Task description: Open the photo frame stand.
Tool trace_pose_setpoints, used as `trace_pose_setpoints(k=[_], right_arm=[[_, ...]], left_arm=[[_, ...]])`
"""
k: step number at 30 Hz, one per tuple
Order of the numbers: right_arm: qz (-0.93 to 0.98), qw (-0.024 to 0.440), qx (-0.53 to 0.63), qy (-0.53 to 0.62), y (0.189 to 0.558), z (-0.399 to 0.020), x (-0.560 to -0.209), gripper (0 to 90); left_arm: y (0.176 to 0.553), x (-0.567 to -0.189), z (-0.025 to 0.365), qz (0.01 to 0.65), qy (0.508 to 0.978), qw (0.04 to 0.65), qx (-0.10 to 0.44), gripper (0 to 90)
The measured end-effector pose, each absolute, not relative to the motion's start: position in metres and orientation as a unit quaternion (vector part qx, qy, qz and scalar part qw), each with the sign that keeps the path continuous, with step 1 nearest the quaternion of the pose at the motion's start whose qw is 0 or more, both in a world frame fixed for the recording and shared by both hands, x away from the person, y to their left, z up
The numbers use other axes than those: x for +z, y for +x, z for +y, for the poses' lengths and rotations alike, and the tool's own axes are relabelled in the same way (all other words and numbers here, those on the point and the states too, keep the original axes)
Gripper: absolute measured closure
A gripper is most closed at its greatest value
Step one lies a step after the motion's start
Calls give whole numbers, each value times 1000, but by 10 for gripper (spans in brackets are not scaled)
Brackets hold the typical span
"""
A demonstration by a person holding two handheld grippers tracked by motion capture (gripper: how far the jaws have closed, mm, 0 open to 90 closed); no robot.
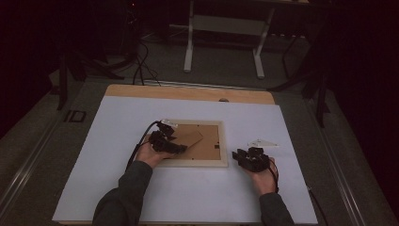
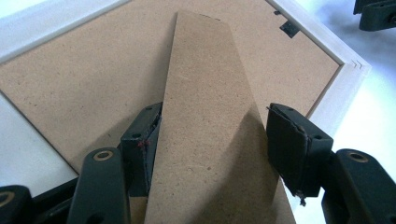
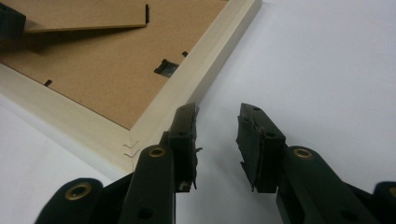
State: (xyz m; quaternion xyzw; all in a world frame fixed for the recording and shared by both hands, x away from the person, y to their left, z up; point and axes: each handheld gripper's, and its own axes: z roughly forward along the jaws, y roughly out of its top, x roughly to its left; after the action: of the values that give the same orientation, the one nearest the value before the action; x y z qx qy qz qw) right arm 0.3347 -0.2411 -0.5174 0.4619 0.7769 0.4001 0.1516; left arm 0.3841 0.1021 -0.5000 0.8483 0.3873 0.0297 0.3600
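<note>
A pale wooden picture frame (image 1: 225,163) lies face down on the white sheet, its brown backing board (image 2: 84,84) up. The cardboard stand flap (image 2: 210,107) is raised off the backing; in the right gripper view the stand (image 3: 84,16) casts a shadow beneath it. My left gripper (image 2: 210,144) spans the stand's width, with one jaw against each long edge. In the high view the left gripper (image 1: 181,148) is over the frame's near left part. My right gripper (image 3: 217,140) is open and holds nothing, just off the frame's near right corner (image 3: 140,140).
A white sheet (image 1: 188,197) covers the wooden table, whose bare far edge (image 1: 188,92) shows. Small black clips (image 3: 166,67) hold the backing in the frame. A white-legged stand (image 1: 226,28) and cables (image 1: 141,66) are on the dark floor beyond.
</note>
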Motion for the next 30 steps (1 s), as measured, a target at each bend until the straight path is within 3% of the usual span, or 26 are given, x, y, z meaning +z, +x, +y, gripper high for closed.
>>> trace_pose_setpoints(k=[30], right_arm=[[786,146,398,450,359,-244,-491,668]], left_arm=[[375,-492,95,372,853,357,74,401]])
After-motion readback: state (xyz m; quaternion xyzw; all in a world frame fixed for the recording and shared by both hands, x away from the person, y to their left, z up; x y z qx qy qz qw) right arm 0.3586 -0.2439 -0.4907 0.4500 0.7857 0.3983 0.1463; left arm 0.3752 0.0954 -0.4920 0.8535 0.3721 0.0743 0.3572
